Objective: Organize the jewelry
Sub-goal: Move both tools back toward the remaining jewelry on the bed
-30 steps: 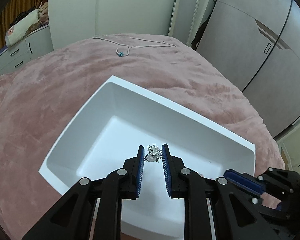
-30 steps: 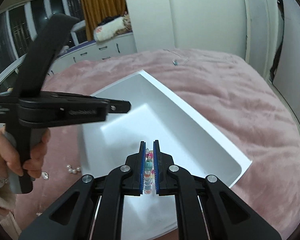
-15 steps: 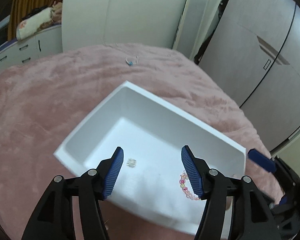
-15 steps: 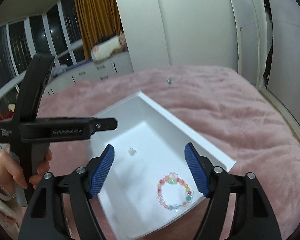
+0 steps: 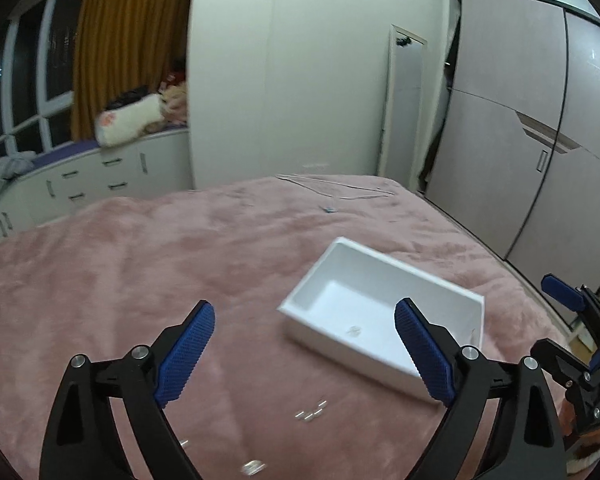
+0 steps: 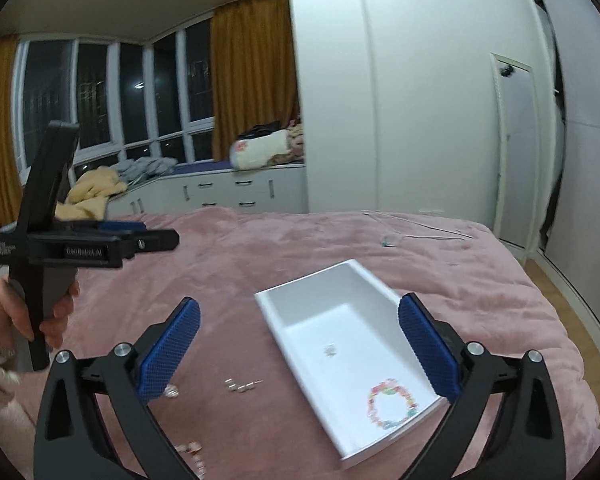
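I have both tools spread wide with nothing between their blue pads. My left tool hangs above the pink bedspread, and the white box sits ahead and to the right of its gap, with the right pad overlapping the box's near corner in that view. A small silver piece lies on the box floor. Near the tool, on the bedspread, I see a loose cluster of pearl-like beads and another blurred bit lower down.

My right tool is likewise released, held over the bed. From here the white box lies ahead, slightly right, apart from both pads. Inside it rests the colourful beaded bracelet near the closest end, close to my right pad, and the silver piece lies further in. A thin chain necklace lies stretched at the bed's far edge, well apart from both tools.
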### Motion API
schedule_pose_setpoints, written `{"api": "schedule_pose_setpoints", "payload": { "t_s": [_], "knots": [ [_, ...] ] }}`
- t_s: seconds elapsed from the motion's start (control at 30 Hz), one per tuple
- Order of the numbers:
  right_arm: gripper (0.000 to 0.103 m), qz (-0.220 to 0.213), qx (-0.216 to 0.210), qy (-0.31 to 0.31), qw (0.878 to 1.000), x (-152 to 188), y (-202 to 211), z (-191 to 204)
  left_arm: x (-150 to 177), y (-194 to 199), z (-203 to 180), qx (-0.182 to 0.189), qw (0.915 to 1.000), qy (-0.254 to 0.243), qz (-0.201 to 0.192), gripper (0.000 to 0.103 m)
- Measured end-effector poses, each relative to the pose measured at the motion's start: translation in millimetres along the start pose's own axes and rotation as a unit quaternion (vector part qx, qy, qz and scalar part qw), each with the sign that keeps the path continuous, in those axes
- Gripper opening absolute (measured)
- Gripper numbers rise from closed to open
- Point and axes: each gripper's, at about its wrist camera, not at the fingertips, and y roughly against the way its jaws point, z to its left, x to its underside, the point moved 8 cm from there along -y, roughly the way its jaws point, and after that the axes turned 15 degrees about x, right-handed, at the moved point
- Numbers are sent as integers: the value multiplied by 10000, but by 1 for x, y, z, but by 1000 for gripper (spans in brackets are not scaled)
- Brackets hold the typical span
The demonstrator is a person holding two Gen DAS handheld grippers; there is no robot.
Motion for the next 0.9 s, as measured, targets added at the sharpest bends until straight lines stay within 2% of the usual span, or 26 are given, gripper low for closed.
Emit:
{"api": "schedule_pose_setpoints", "payload": {
  "t_s": [0.1, 0.27, 0.43, 0.63, 0.77, 0.9],
  "knots": [
    [98, 79, -74, 233, 9997, 11, 8, 27, 18, 31, 20, -285, 9996, 41, -15, 96],
    [98, 347, -218, 491, 9980, 40, 7, 69, 57, 65, 58, -699, 9973, 157, 172, 96],
    [98, 721, -234, 631, 9951, 74, 0, 98, 96, 83, 91, -875, 9950, 391, 288, 96],
    [95, 1174, -139, 821, 9896, 120, -10, 113, 143, 67, 121, -884, 9919, 704, 573, 96],
    [93, 1456, -90, 873, 9854, 144, -18, 116, 164, 50, 132, -875, 9905, 799, 699, 96],
    [86, 1750, -99, 974, 9797, 167, -30, 119, 181, 30, 139, -845, 9892, 804, 890, 96]
  ]
}}
